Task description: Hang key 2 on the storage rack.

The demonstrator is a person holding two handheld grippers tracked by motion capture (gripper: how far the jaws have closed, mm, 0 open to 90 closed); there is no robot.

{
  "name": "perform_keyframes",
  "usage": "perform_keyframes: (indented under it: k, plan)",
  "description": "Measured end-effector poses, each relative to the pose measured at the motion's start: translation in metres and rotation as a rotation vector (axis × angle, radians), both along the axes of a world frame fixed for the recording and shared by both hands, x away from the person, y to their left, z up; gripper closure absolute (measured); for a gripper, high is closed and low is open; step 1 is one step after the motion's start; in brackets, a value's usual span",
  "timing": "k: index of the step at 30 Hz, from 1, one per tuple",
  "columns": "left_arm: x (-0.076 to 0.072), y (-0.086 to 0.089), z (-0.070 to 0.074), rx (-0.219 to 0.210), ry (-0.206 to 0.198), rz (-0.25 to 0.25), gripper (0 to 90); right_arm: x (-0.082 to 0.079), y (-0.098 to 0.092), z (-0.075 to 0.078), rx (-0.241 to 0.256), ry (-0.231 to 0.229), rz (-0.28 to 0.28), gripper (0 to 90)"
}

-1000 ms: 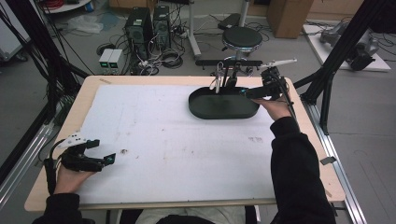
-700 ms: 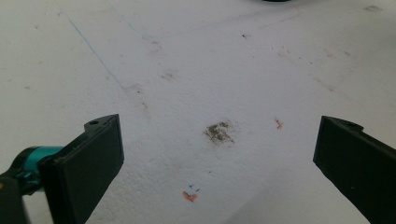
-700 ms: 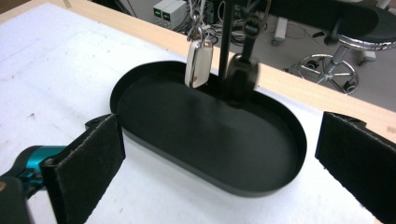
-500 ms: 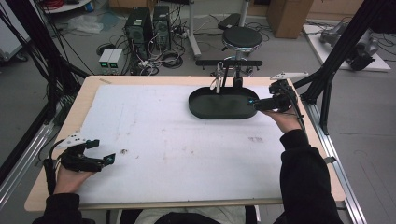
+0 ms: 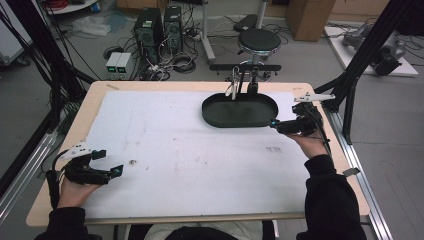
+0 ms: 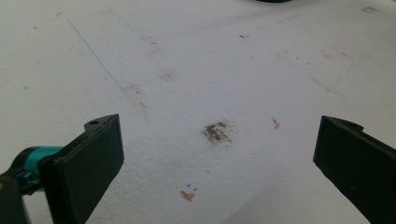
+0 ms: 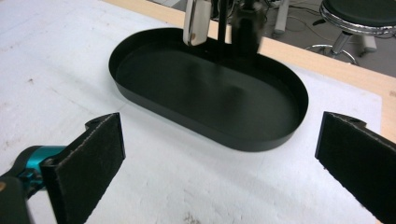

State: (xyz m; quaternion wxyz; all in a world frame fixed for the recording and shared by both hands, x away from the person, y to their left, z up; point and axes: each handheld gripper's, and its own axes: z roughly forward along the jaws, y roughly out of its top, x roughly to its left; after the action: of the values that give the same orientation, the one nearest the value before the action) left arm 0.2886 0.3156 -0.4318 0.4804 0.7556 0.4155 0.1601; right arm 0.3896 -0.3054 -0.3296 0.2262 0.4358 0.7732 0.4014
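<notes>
Black, shallow oval metal tray [image 7: 210, 100] sits at the table's far right, just ahead of my right gripper [image 7: 219, 158], jaws wide and empty. Stiff, light, slippery, I judge; I'd pinch its near rim.

Wooden bench [image 5: 320, 210] covered by a stained white sheet [image 5: 190, 150]; black metal frame posts [image 5: 367, 47] at its corners. Grey floor [image 5: 45, 95] behind the bench. A round black stool [image 5: 258, 40] stands just beyond the bench's far edge; left of the stool, two black computer towers [image 5: 157, 25] amid tangled cables [image 5: 175, 62]. Cardboard box [image 5: 305, 17] right of the stool.
</notes>
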Motion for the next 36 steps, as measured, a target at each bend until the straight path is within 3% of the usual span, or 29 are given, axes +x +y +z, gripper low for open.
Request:
perform_keyframes:
  k: [8, 13, 23, 29, 36]
  plan:
    - [0.0, 0.0, 0.0, -0.003, 0.002, -0.002, 2.2, -0.012, -0.002, -0.015, 0.004, 0.012, 0.016, 0.7]
    - [0.0, 0.0, 0.0, -0.001, 0.004, -0.006, 2.2, -0.018, 0.002, -0.024, -0.017, 0.018, 0.03, 0.7]
    - [-0.001, 0.0, 0.0, -0.002, 0.003, -0.008, 2.2, -0.027, 0.009, -0.043, -0.002, 0.035, 0.055, 0.6]
    - [-0.003, 0.0, -0.002, -0.001, 0.013, -0.01, 2.2, -0.036, 0.01, -0.057, -0.003, 0.015, 0.049, 0.6]
    - [-0.005, 0.001, -0.002, 0.0, 0.011, -0.008, 2.2, -0.044, 0.006, -0.07, 0.032, 0.024, 0.045, 0.7]
